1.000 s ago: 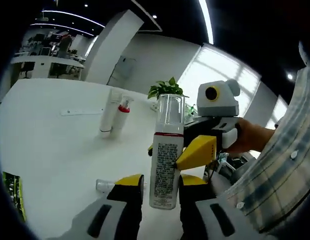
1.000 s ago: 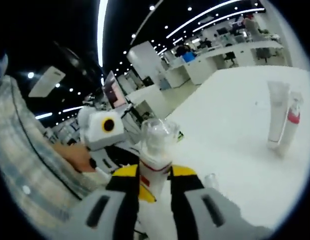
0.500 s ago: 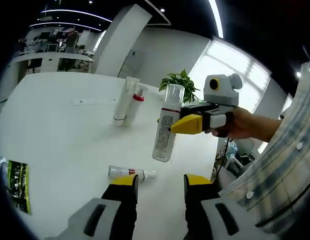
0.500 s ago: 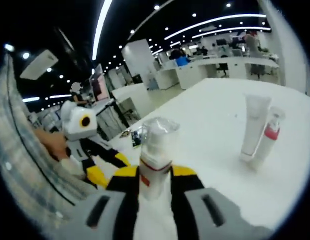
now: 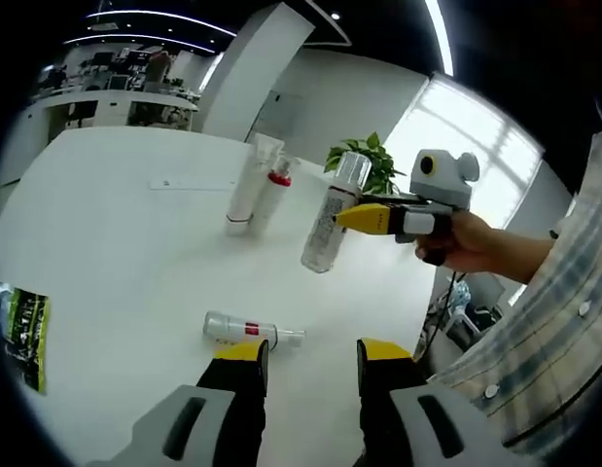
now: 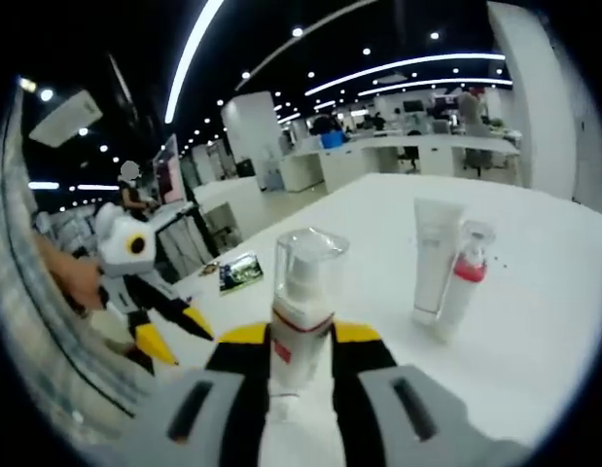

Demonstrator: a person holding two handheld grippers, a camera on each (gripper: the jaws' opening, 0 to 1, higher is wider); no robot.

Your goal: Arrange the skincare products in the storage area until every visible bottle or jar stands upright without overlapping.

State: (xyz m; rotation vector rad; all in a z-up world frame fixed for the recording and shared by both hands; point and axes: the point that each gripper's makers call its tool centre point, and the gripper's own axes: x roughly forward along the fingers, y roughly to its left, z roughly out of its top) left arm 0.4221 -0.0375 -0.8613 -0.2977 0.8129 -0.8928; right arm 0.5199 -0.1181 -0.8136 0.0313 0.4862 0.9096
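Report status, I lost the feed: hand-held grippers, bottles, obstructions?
Right hand-held gripper shut on pump bottle, held above the table. Left hand-held gripper open. Small bottle lying flat. Tube and red-collared bottle upright, touching.

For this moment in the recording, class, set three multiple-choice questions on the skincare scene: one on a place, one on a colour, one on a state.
1. Where is the small clear bottle with the red band?
A. lying on the white table
B. standing beside the tube
C. held in the left claw

2. What colour is the collar under the clear cap of the pump bottle?
A. blue
B. red
C. green

3. What state is the left claw in?
A. shut on a jar
B. shut on a tube
C. open, holding nothing

Answers: 1 A, it lies on its side ahead of the left claw. 2 B, a red ring shows in the right gripper view. 3 C, a bare gap shows between its jaws, while the right claw grips the pump bottle.
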